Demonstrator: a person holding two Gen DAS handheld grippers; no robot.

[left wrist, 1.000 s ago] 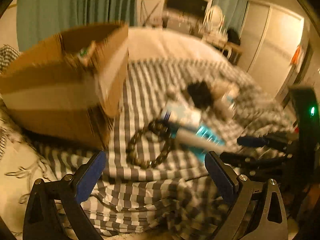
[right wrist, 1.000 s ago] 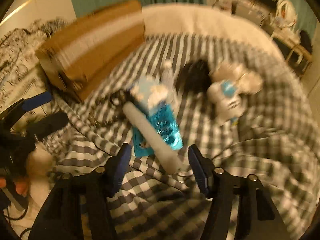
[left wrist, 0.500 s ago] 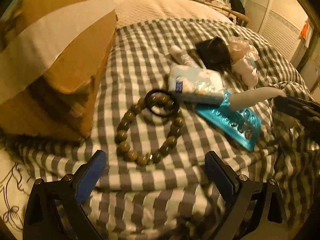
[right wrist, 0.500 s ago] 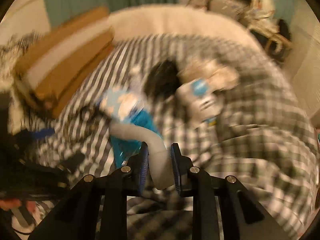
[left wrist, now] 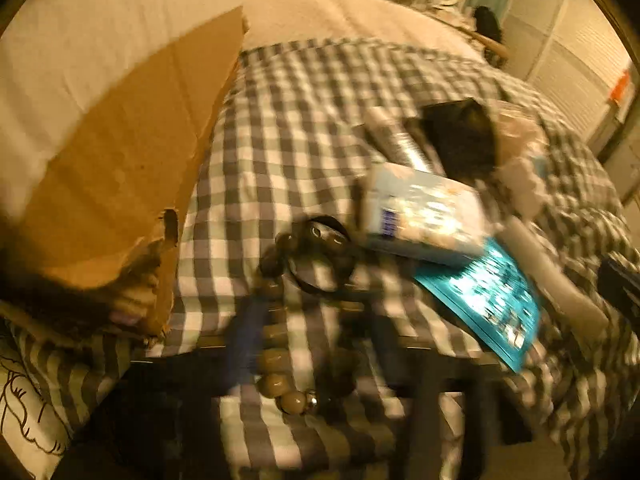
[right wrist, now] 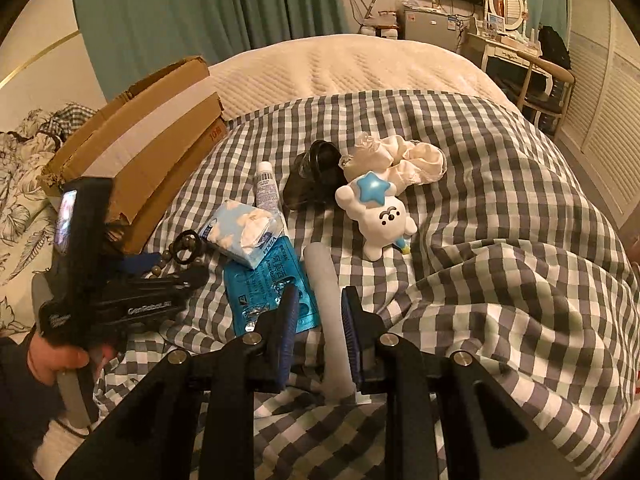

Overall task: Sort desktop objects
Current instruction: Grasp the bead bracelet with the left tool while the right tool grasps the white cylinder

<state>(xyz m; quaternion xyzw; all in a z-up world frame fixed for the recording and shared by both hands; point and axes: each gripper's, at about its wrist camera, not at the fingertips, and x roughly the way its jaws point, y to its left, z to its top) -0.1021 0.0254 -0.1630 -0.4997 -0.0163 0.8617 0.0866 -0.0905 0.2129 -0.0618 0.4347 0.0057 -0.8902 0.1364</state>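
Small objects lie on a checked blanket (right wrist: 500, 208). My right gripper (right wrist: 320, 312) is shut on a white tube (right wrist: 326, 280), holding its near end; the tube also shows in the left wrist view (left wrist: 556, 276). My left gripper (left wrist: 308, 332) is blurred, its fingers closed in around a brown bead bracelet (left wrist: 280, 364) with a black ring (left wrist: 320, 256) beside it. In the right wrist view the left gripper (right wrist: 168, 268) sits at the bracelet. A tissue pack (right wrist: 244, 232), a teal blister pack (right wrist: 268, 288), a white toy with a blue star (right wrist: 376, 212), a small tube (right wrist: 266, 188), a black object (right wrist: 316, 172) and white cloth (right wrist: 404, 160) lie nearby.
An open cardboard box (right wrist: 148, 136) stands at the left on the bed, close to the left gripper; it fills the left of the left wrist view (left wrist: 104, 128). A floral sheet (right wrist: 20, 184) lies beyond it. A dresser and chair (right wrist: 520, 64) stand at the far right.
My left gripper has dropped onto the bead bracelet and its fingers have closed inward. My right gripper keeps its hold on the white tube, and its view has steadied.
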